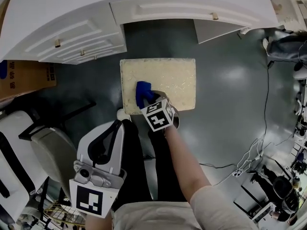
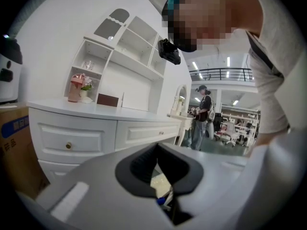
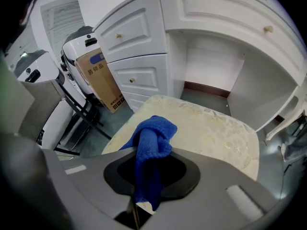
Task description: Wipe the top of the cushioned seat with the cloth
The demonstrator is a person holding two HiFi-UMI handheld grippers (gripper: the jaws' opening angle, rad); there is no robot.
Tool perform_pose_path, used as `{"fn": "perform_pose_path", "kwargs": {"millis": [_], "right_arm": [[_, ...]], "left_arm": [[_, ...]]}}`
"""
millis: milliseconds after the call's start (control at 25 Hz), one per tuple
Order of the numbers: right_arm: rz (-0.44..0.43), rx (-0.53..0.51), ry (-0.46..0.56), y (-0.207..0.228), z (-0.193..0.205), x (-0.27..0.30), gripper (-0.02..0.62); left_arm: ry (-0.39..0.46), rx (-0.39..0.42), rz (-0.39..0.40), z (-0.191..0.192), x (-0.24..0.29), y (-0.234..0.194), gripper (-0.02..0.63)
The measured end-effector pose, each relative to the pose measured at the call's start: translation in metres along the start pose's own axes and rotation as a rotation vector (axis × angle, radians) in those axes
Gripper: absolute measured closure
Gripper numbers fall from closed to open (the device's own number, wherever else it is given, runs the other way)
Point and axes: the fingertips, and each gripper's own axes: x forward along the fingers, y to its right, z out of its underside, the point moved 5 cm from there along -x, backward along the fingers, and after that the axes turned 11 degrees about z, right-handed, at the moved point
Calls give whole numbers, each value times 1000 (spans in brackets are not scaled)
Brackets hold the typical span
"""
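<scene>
The cushioned seat point(image 1: 168, 75) is a cream square pad on the dark floor in front of a white desk. A blue cloth point(image 1: 143, 93) lies bunched on its near left part. My right gripper point(image 1: 148, 99) points steeply down over that spot and is shut on the cloth point(image 3: 151, 138), which hangs out past the jaws onto the seat point(image 3: 211, 133). My left gripper point(image 1: 115, 126) is held low at the left, short of the seat, jaws together with nothing between them. In the left gripper view point(image 2: 165, 200) only a sliver of the seat point(image 2: 158, 183) shows through the jaws.
A white desk with drawers point(image 1: 81, 37) curves behind the seat, leaving a knee gap point(image 3: 211, 80) beyond it. A cardboard box point(image 1: 24, 78) and a white machine point(image 1: 19, 143) stand at the left. Cables point(image 1: 249, 157) lie on the floor at the right. A person point(image 2: 201, 114) stands far off.
</scene>
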Motion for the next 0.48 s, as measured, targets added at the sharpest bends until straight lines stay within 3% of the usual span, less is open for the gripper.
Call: {"fn": "perform_pose_path", "kwargs": {"millis": [480], "right_arm": [[49, 44, -16, 68, 48, -17, 531]], "left_arm": [[-12, 22, 32, -3, 39, 41, 607]]}}
